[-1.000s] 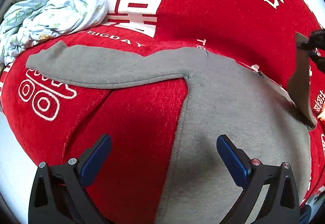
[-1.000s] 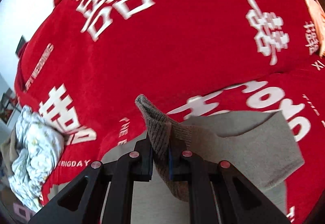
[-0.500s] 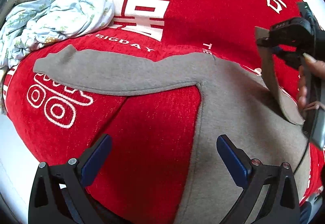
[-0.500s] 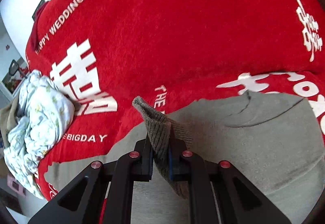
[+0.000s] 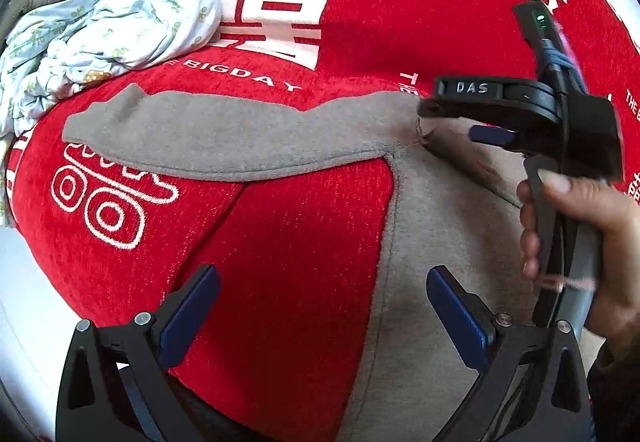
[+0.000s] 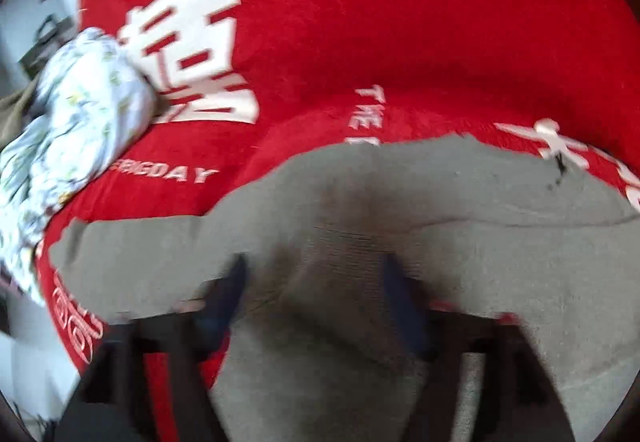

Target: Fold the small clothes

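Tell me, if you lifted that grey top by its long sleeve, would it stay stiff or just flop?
Probably flop: the grey top lies limp and follows the bumps of the red blanket. Its sleeve is thin and flat, so it would likely dangle. The fuzzy knit looks light and should hardly slide on the plush cover.

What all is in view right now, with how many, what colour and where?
Grey top: one, grey, spread flat on the cover, one sleeve stretched out to the left.
Floral bundle: one, pale blue with a small flower print, crumpled at the far left of the cover.
Cover: one, red with white characters and lettering, under everything.
Left gripper: one, black with blue fingers, open over the top's edge, nothing between them.
Right gripper: one, black with blue fingers, jaws opening over the top's folded-in part.
Hand: one, holding the right gripper.
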The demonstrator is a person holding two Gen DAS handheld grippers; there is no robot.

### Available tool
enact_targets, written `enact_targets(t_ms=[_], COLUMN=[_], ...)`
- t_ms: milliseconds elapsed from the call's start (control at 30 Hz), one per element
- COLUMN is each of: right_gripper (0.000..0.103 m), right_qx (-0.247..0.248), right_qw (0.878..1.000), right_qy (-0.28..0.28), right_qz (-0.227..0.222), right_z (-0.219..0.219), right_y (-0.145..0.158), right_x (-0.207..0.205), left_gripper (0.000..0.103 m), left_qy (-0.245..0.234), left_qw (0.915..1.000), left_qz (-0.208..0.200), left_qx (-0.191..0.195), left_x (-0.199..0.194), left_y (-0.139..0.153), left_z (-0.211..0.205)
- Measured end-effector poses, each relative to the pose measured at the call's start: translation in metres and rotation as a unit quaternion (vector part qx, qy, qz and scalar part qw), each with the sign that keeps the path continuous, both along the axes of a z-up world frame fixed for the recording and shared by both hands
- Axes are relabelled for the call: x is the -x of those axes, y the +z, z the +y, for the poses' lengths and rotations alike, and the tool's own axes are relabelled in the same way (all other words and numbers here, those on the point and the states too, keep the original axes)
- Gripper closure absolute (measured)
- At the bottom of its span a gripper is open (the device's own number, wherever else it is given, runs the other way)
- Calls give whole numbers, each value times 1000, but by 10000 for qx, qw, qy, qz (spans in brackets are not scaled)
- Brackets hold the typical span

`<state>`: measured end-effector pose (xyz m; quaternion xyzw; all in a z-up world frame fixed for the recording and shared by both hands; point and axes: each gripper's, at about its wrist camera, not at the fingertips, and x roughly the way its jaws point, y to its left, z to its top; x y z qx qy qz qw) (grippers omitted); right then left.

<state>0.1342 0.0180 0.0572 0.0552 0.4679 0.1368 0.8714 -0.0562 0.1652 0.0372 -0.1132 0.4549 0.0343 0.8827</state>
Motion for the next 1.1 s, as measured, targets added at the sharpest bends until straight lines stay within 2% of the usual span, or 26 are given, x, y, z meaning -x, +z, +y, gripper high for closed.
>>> enact_targets(t_ms=[133,233,300,400,500,600,700,867,967,1033,1067,1100], right_gripper=[23,23,23,23,23,23,22,19,19,19,19,19], right_qx=[19,33,265,698,1184,1041,986,1274,1039,1050,1100,1125], right_qw=[9995,9986,9961,9881,9737,9678,9689,9671,9696,9695,9690,9688], right_qy=[18,-419,-795,-1374,-1913,-2285,-2267,-2203,-2217,-2215,-2212,-2208], right_qz=[-302,-335,-259,0,365,178,108,-4,-41,-56,-58,-62], right_z=[-26,-76,-116,-179,-236,-284,-294,-282,-288,-286,-284,-283], right_y=[18,21,14,-2,-22,-24,-27,-30,-32,-32,-32,-32], right_x=[16,24,28,35,40,53,53,53,57,58,57,57], left_gripper=[0,0,0,0,0,0,0,0,0,0,0,0], left_qy=[-25,-110,-191,-337,-532,-704,-805,-1191,-1355,-1447,-1327,-1311], left_qw=[10000,9999,9998,9994,9984,9973,9966,9929,9901,9872,9864,9874], left_qz=[30,84,71,8,-44,-24,-13,67,361,640,873,671], left_qx=[54,13,3,-65,-172,-188,-171,-35,-50,-221,-426,-572], left_x=[-3,-8,-13,-22,-35,-50,-73,-120,-148,-163,-170,-166], left_y=[1,1,4,12,20,24,30,32,14,-9,-26,-28], left_z=[-6,-15,-23,-38,-57,-73,-92,-141,-170,-183,-184,-184])
